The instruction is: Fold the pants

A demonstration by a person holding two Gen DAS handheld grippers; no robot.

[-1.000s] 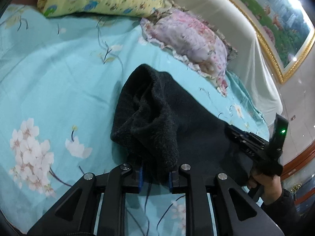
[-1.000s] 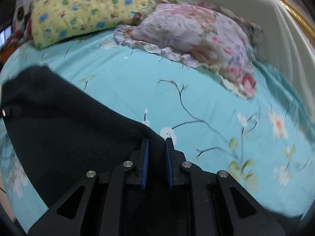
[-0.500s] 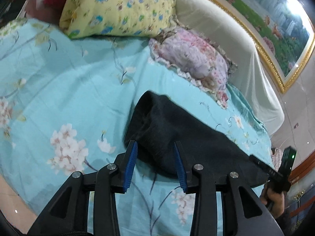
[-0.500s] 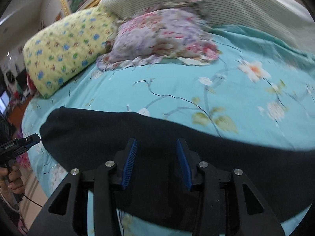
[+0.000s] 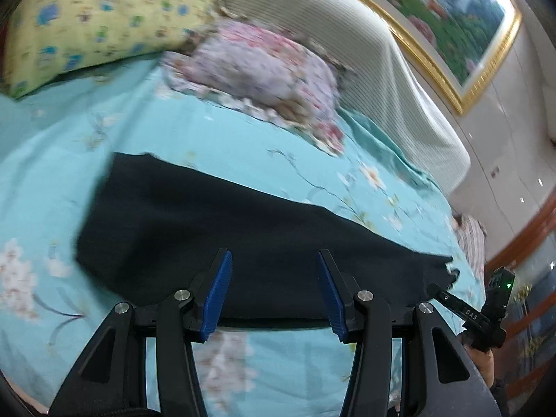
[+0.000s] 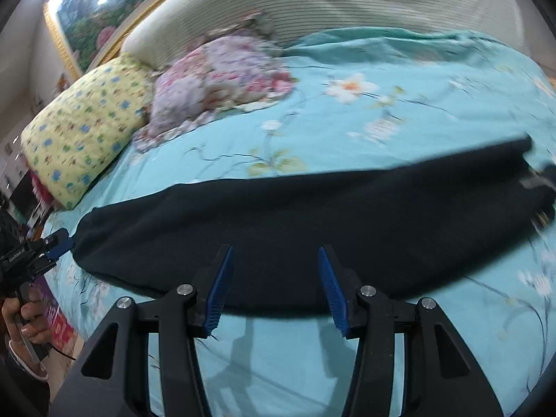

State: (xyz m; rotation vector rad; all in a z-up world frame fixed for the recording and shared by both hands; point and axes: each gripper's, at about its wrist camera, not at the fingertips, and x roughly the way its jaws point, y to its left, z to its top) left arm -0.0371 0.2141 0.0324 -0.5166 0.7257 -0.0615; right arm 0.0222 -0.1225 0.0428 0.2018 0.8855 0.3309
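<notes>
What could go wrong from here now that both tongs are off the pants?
Both tongs, left and right, have just been opening and hold nothing. The black pants lie as one long strip on the bedsheet.

1. A low regrasp could pinch the soft bedsheet along with the fabric.
2. The right end looks bunched; folding now may trap that lump.
3. Both views are blurred, so edges may be misjudged.

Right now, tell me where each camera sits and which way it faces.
Left wrist: on the left gripper, jaws open, angled down at the pants on the bed; right gripper at right.
Right wrist: on the right gripper, jaws open, above the pants' near edge; left gripper at left.
Shared: pants, yellow pillow, pink pillow.
</notes>
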